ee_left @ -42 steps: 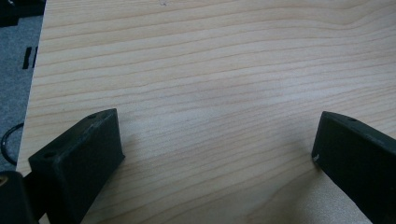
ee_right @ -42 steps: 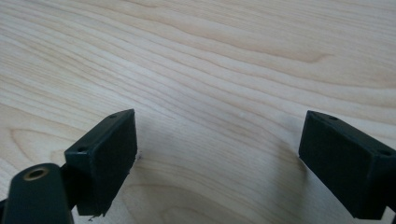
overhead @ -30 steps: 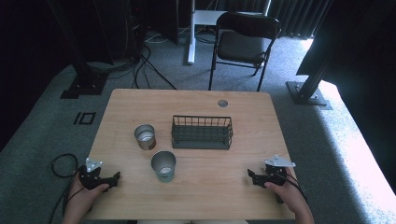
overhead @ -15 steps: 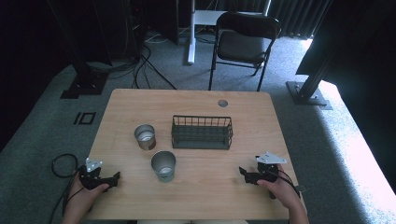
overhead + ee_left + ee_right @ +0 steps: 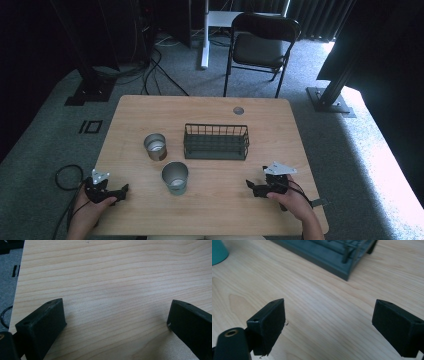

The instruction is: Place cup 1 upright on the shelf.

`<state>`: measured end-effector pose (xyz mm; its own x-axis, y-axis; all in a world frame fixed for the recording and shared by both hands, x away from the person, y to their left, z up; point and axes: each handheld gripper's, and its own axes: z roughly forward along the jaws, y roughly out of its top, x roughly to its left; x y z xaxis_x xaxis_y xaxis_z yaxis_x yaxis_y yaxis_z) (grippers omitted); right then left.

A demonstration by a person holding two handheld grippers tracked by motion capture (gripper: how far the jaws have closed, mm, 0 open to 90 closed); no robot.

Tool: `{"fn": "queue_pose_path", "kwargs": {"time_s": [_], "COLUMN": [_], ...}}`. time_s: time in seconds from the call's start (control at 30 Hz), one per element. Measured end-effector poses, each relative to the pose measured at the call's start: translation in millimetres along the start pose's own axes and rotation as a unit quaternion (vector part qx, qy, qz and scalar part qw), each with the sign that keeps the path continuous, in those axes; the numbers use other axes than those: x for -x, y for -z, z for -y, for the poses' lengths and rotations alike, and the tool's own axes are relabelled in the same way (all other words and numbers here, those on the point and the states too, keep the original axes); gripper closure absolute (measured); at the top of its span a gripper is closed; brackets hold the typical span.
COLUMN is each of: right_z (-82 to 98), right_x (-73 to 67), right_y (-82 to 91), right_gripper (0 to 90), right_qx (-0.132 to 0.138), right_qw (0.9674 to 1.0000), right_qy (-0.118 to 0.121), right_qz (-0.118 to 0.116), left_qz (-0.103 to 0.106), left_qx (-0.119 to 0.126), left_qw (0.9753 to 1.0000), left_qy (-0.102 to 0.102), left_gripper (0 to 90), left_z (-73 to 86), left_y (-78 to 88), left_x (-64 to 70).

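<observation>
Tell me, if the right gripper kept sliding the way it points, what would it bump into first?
Probably the wire basket. In the right gripper view, the open right gripper looks over bare table straight at the basket's near corner. The teal cup sits off to the side, likely missed. Depth is hard to judge.

A matt, pale wood grain is shown by the counter point(image 5: 210, 210), dull brushed metal by both cups point(image 5: 175, 176), dark wire by the basket point(image 5: 216, 142), and matt black plastic by the jaws.
</observation>
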<state>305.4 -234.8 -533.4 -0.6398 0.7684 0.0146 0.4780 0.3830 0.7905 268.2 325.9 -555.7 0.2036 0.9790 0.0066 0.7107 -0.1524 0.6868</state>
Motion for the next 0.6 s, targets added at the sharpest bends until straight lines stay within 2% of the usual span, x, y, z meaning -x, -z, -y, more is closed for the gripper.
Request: {"fn": "queue_pose_path", "kwargs": {"time_s": [0.37, 0.4, 0.6], "right_z": [-7.3, -10.4, -16.5], "right_x": [-16.8, -22.1, -31.7], "right_y": [-12.7, -15.1, -17.8], "right_gripper": [11.3, 11.3, 11.3], "right_qx": [-0.001, 0.000, 0.004], "right_qw": [0.9994, 0.9990, 0.9978], "right_qy": [0.017, 0.022, 0.037], "right_qz": [-0.031, -0.040, -0.055], "left_qz": [0.000, 0.000, 0.000], "left_qx": [0.000, 0.000, 0.000], "left_qw": [1.0000, 1.0000, 1.0000], "left_qy": [0.000, 0.000, 0.000], "left_gripper": [2.3, 2.2, 2.3], "left_z": [0.0, 0.0, 0.0], "left_y": [0.0, 0.0, 0.0], "left_x": [0.0, 0.0, 0.0]}}
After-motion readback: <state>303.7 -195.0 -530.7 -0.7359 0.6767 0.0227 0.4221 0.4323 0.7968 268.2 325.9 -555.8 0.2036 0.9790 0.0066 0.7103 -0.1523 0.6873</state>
